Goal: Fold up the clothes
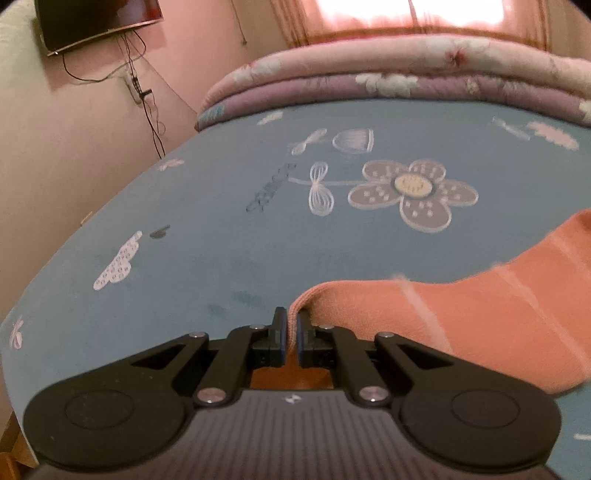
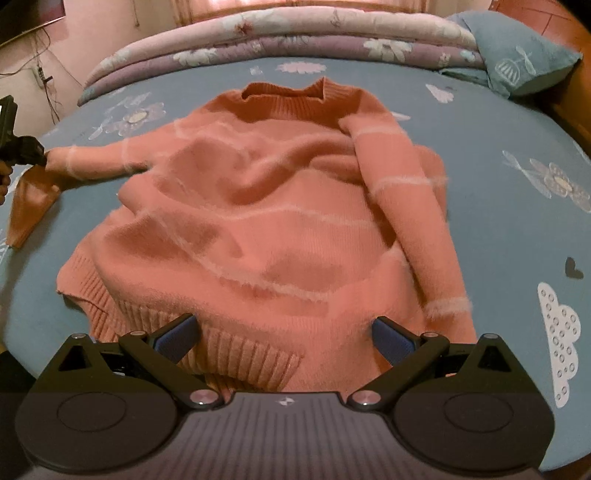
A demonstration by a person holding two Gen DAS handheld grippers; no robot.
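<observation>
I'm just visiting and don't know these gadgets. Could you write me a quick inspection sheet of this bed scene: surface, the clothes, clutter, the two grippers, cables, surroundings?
Surface: blue bedsheet with flower and cloud prints.
Job's things: orange sweater lying rumpled, one sleeve folded across the body, the other sleeve stretched out sideways.
Clutter: folded floral quilts and a blue pillow at the far end.
Grippers: left gripper shut on the stretched sleeve's cuff; right gripper open above the sweater's ribbed hem.
Cables: dark cables hanging down the wall.
Surroundings: pink wall, wall-mounted screen, curtained window.
</observation>
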